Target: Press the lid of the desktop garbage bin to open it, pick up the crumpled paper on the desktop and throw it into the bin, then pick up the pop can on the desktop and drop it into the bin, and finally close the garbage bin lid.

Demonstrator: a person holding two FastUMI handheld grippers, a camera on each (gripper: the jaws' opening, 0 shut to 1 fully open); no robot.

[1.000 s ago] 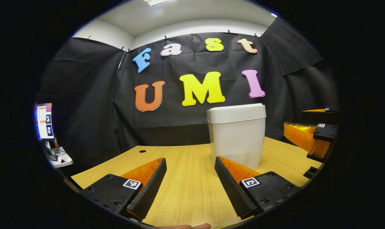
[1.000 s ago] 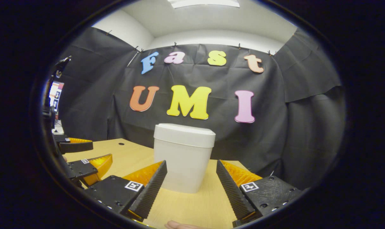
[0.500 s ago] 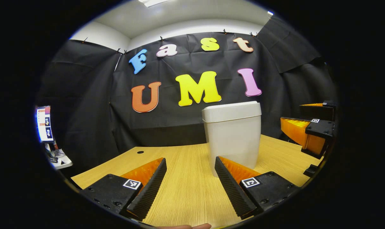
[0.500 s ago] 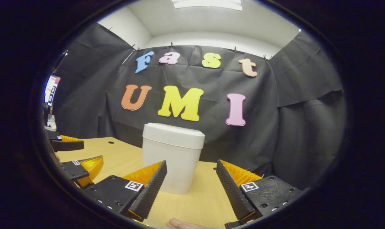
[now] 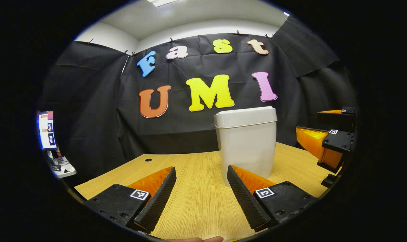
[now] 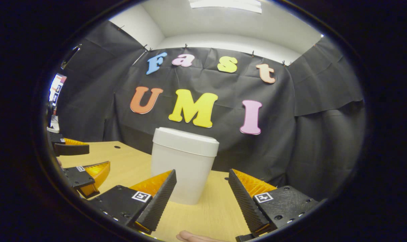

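A white garbage bin (image 5: pixel 246 144) with its lid (image 5: pixel 245 117) down stands on the wooden desk (image 5: pixel 196 188); the right gripper view has the same bin (image 6: pixel 183 164) just ahead. My left gripper (image 5: pixel 199 198) is open over the bare desk, its right finger in front of the bin's lower corner. My right gripper (image 6: pixel 200 198) is open too, with nothing between its fingers, a little short of the bin. The right gripper (image 5: pixel 328 137) shows at the right edge of the left gripper view, and the left gripper (image 6: pixel 77 161) at the left edge of the right gripper view.
A round cable hole (image 5: pixel 148 160) sits near the desk's far left edge. A lit screen (image 5: pixel 47 129) and a small side table (image 5: pixel 62 169) stand off to the left beyond the desk. Black cloth closes the booth behind the bin.
Both views have shifted slightly; in the right gripper view the bin has slid a little to the left. The bin's lid stays down and both grippers stay open.
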